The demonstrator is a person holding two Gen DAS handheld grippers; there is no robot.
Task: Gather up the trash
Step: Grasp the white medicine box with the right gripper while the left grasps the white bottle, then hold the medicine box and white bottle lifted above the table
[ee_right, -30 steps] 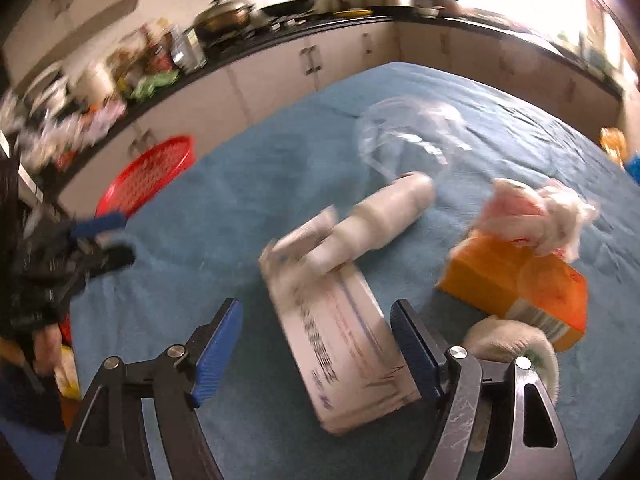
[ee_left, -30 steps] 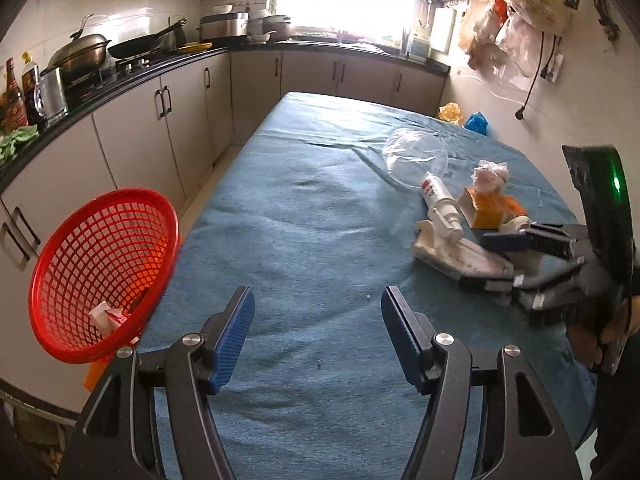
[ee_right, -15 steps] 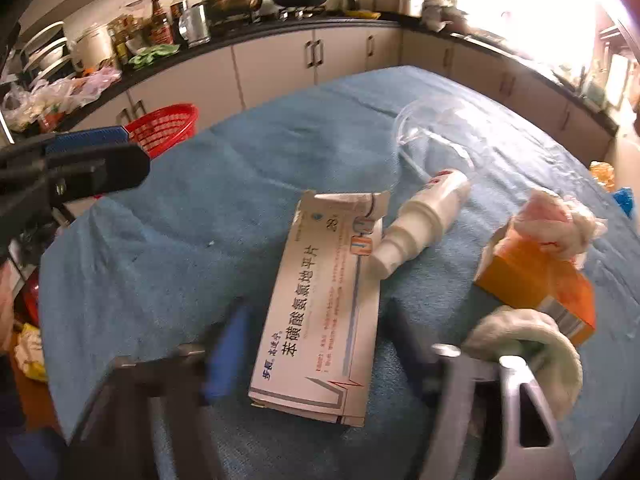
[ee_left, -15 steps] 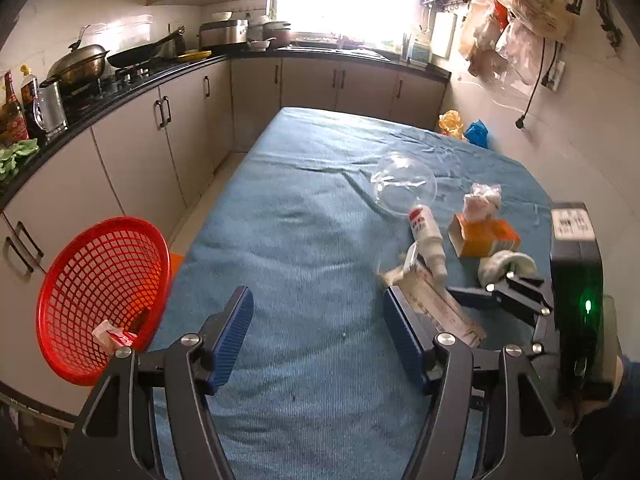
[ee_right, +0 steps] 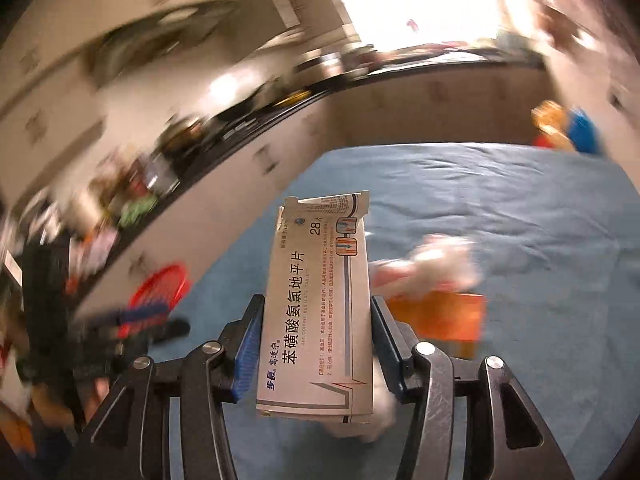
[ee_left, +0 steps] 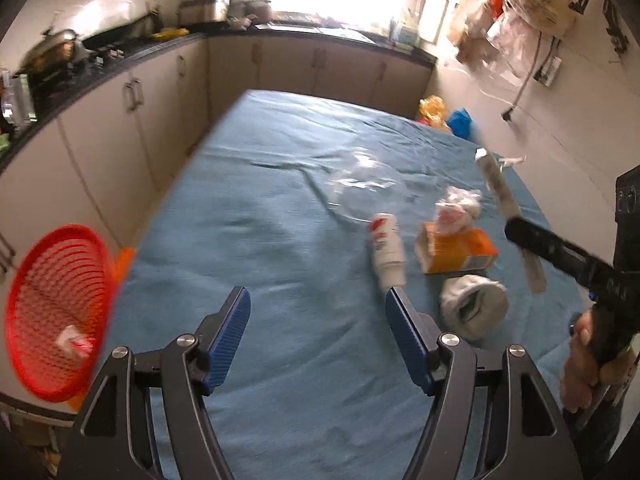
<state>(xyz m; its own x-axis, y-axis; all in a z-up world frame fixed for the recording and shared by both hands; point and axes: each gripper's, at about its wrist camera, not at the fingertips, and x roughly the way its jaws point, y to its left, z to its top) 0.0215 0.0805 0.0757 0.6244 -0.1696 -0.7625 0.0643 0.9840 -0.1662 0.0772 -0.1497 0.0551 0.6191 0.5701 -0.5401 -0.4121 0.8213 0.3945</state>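
Blue-clothed table in kitchen, cabinets beside.

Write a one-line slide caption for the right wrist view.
Right gripper grips a flattened white medicine box between its fingers, lifted above the blue table, red basket beyond.

Right gripper now clamps the flattened medicine box, lifted off the blue table, jaws just closed

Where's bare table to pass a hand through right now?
The cloth is bare from the clear plastic bowl left to the edge by the red basket, also at the far end. The right side is crowded: white bottle, orange box, white roll.
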